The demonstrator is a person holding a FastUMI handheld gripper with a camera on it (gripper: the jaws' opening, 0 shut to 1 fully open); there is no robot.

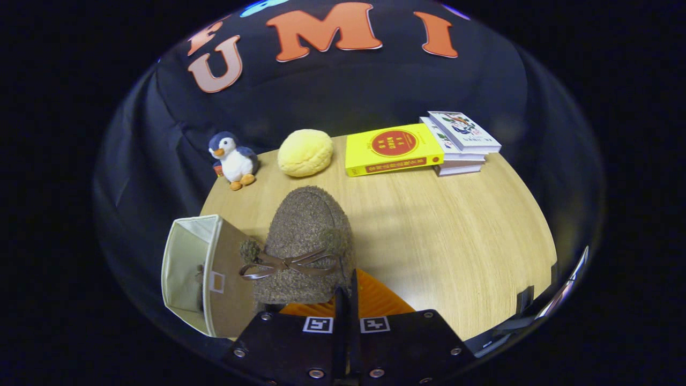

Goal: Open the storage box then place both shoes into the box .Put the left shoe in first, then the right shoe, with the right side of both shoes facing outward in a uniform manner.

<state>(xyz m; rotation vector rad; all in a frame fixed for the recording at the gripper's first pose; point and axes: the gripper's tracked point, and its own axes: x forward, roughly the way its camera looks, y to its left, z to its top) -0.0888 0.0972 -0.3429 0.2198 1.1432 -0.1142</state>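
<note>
We see our gripper (345,300) with its two fingers drawn almost together, pinching the rear edge of a brown fuzzy shoe (305,241). The shoe points away from us, toe toward the far side of the wooden table (455,236), and a thin brown leather bow (286,264) crosses its upper just ahead of the fingers. We cannot tell whether the shoe rests on the table or hangs above it.

Just beside the shoe, on its left, we find the storage box (195,271): a fabric box with a pale lining and a brown outer wall that carries a small window tag. Its open top faces up and away to the left, and the shoe's side overlaps the box's near wall in our view. Inside the box, low against the wall, we make out a small dark brownish shape, too hidden to name with certainty.

Beyond the shoe, along the back of the table, we see a plush penguin (233,160), then a round yellow cushion (305,153), then a yellow book (394,149) lying flat, touching a stack of pale books (461,142) to its right.
</note>
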